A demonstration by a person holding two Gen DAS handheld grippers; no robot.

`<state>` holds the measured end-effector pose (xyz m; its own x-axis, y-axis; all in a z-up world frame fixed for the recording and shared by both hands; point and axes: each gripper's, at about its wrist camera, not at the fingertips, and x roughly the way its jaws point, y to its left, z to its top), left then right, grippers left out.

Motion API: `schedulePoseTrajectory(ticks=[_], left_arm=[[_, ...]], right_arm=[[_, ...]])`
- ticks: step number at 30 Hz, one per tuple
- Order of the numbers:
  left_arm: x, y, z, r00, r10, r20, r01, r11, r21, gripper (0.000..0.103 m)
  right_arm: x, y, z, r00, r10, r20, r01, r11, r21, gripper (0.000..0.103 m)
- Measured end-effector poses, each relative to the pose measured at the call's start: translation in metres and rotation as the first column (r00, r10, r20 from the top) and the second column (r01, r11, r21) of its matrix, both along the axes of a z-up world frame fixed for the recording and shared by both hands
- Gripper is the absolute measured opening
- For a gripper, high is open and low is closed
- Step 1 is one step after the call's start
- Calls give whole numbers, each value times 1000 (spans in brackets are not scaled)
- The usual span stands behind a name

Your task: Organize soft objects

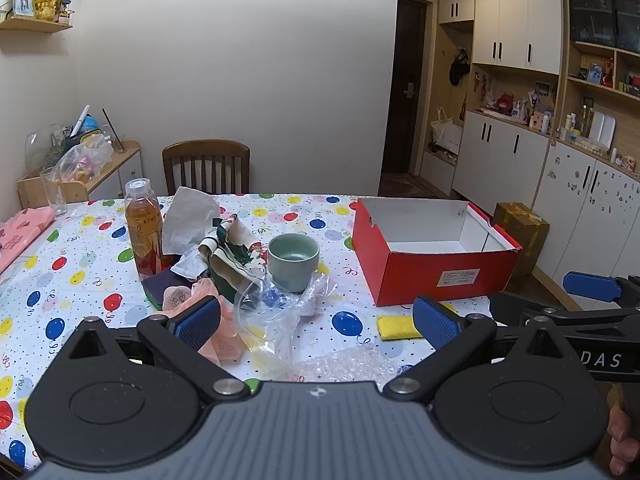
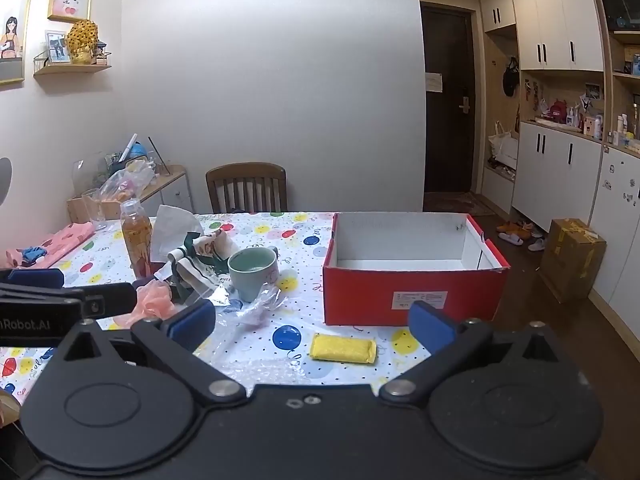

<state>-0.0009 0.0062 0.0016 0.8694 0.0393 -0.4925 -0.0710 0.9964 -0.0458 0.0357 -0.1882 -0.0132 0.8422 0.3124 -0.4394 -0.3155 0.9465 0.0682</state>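
From my left wrist, my left claw (image 1: 316,322) hangs released and empty over the counter (image 1: 96,280), with the pink puff (image 1: 216,320) just beside its left pad and the cloth (image 1: 234,250) heaped against the cup (image 1: 293,258); nothing lies in the box (image 1: 432,276) yet, so I judge I am at the first pick. From my right wrist, my right claw (image 2: 312,326) is likewise spread and empty above the sponge (image 2: 344,349), which lies just before the box (image 2: 412,292); the next move calls for lowering onto it, pinching gently, then lifting it over the wall.

home dining room | balloon-print table (image 2: 304,236) | chair (image 2: 247,188) | cabinets (image 2: 556,20)
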Motion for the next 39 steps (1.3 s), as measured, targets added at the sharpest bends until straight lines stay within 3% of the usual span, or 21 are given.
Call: schedulePoseTrajectory(ticks=[39], left_arm=[[-6, 4, 1, 1000, 11, 26, -10, 999, -37, 103]], right_arm=[[0, 3, 1, 1000, 13, -1, -13, 1000, 8, 103]])
